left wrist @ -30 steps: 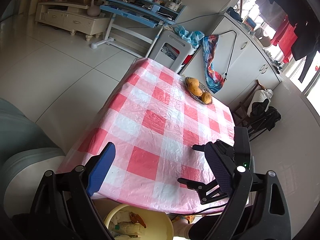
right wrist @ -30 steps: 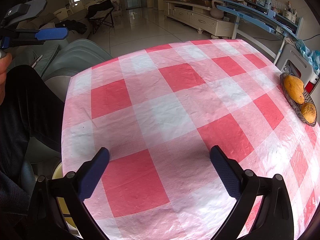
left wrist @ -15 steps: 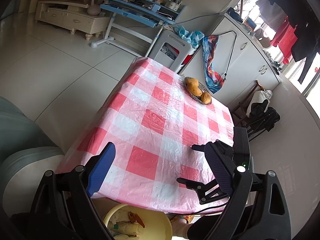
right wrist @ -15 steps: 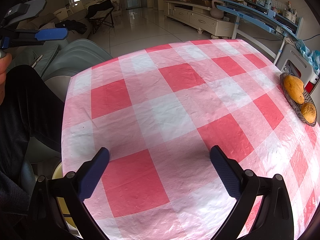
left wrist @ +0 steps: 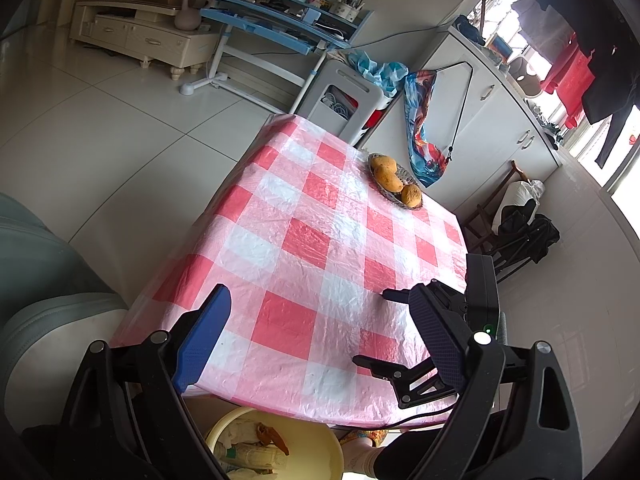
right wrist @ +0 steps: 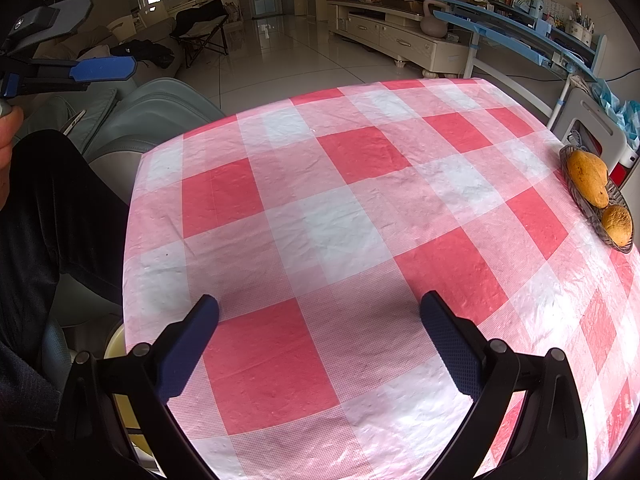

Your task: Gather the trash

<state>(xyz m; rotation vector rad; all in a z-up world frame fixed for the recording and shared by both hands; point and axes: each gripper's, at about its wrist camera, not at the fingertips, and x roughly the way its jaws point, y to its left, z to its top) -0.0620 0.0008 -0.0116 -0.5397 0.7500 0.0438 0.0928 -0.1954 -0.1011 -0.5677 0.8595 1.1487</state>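
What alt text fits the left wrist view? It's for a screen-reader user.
The open left gripper hovers over a red-and-white checked tablecloth. A yellow bin with trash sits below the table's near edge, and a fruit dish sits far off.

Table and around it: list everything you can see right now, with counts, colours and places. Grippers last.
Tablecloth: one, red and white check, covers the table.
Fruit dish: one, dark, far edge of the table.
Fruit: at least three, yellow-orange, in the dish.
Basin: one, pale yellow, on the floor below the near table edge.
Trash: several pieces, white and orange, in the basin.
Sofa: grey-green, left of the table.
Left gripper: open, empty, above the near edge.
Right gripper: open, empty, over the cloth.
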